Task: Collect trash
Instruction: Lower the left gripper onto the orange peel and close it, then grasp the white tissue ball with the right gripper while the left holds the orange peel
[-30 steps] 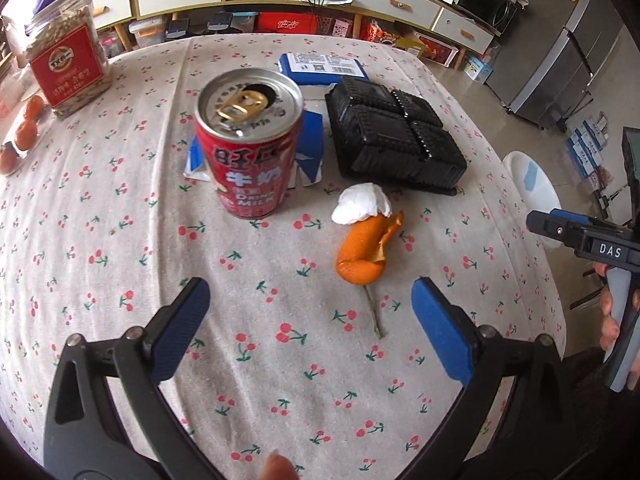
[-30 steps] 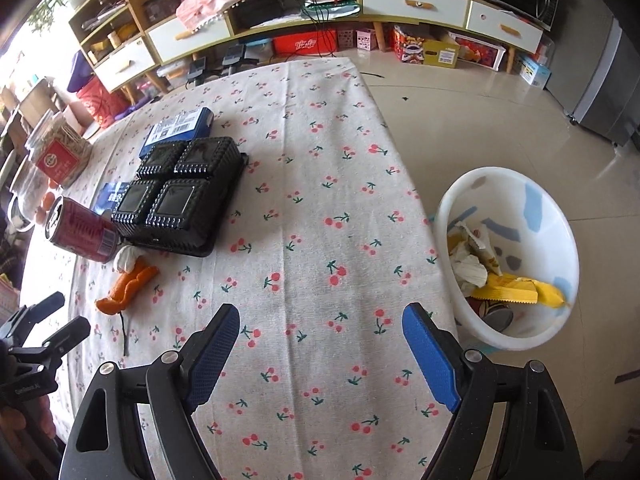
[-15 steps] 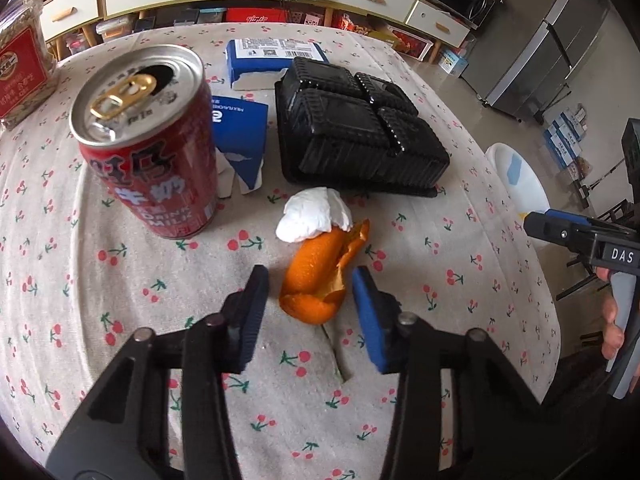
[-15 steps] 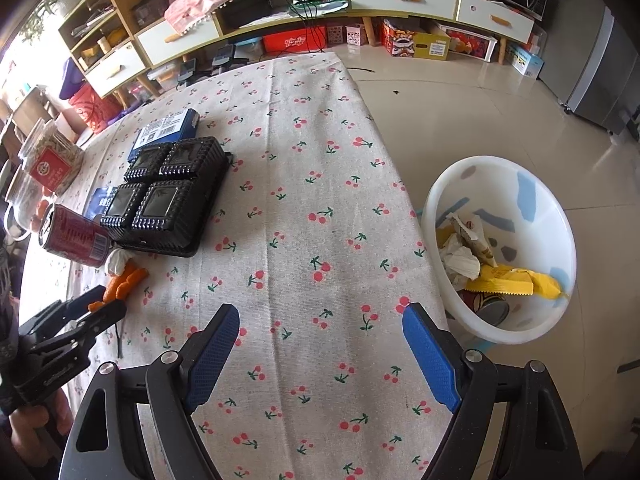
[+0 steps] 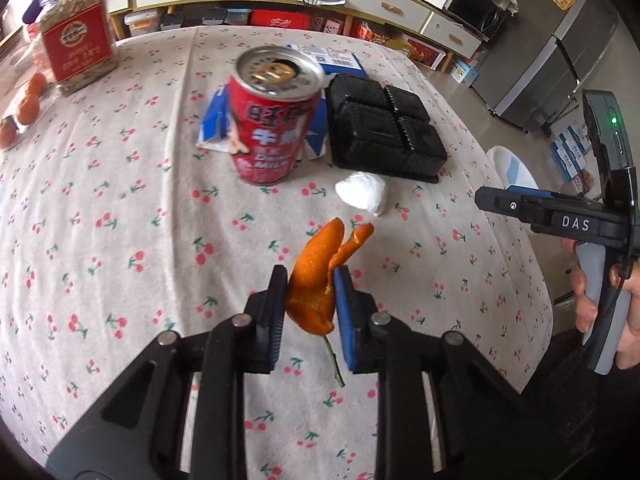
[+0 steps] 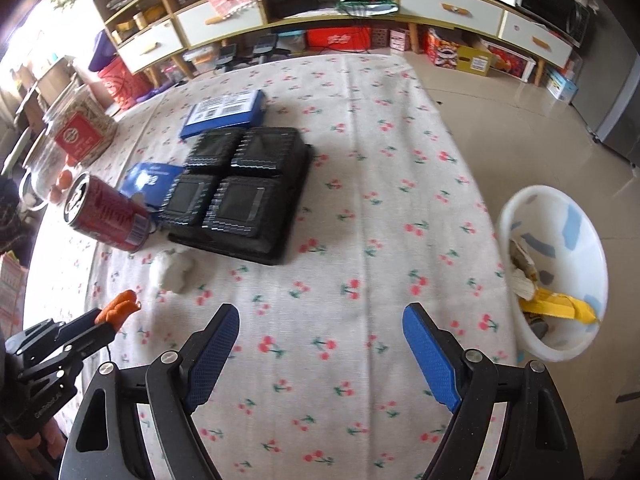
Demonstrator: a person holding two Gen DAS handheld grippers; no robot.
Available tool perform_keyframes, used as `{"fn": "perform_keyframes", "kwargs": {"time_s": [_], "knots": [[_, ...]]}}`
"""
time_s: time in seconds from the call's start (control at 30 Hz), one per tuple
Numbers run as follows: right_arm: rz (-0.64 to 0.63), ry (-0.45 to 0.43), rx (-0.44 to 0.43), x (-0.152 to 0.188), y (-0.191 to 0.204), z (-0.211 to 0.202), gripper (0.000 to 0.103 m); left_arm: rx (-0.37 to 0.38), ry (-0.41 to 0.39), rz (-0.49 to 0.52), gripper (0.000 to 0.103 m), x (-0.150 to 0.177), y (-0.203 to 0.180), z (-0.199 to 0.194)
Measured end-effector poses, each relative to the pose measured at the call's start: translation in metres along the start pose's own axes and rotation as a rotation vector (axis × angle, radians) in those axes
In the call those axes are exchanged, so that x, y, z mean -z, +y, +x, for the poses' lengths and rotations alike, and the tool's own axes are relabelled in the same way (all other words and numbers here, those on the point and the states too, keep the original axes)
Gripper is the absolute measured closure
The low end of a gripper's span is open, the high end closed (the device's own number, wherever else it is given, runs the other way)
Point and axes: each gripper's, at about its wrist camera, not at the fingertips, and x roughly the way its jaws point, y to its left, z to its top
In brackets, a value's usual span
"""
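Note:
My left gripper (image 5: 311,280) is closing, and its blue pads press on both sides of an orange peel (image 5: 320,264) just above the cherry-print tablecloth (image 5: 120,240). A thin green stem hangs below the peel. Beyond it lie a crumpled white tissue (image 5: 362,196) and an upright red milk can (image 5: 274,120). In the right wrist view the peel (image 6: 120,308) sticks out of the left gripper (image 6: 100,322) at the lower left. My right gripper (image 6: 320,316) stands open and empty over the table's near right part. A white bin (image 6: 560,272) with trash in it stands on the floor to the right.
A black plastic tray (image 5: 384,128), a torn blue carton (image 5: 216,124) and a blue box (image 5: 332,58) lie behind the can. A red-labelled jar (image 5: 76,40) and small orange fruits (image 5: 30,100) sit at the far left. Shelves and drawers line the back wall.
The left jaws went from wide open to closed on the orange peel, which now stands apart from the white tissue. The right gripper drifted left over the table, still open.

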Motion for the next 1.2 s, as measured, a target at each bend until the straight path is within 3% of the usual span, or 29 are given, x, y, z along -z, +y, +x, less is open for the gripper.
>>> {"fn": "perform_keyframes", "kwargs": {"time_s": [0.37,0.77,0.97,1.17,1.2], "knots": [[-0.083,0.000,-0.093,-0.007,0.067,0.030,0.018,-0.060,-0.071,-0.195,0.078,0.012,0.058,-0.027],[-0.184,-0.041,-0.124,-0.010,0.116,0.062,0.027,-0.043,-0.080,-0.251,0.077,0.011,0.075,-0.031],[-0.206,-0.071,-0.078,-0.011,0.121,0.064,0.039,-0.044,-0.082,-0.261,0.077,0.015,0.081,-0.034],[-0.218,-0.083,-0.029,-0.009,0.117,0.063,0.060,-0.045,-0.075,-0.261,0.077,0.016,0.079,-0.033],[-0.218,-0.084,-0.029,-0.009,0.115,0.061,0.067,-0.045,-0.075,-0.260,0.077,0.016,0.078,-0.033]]}}
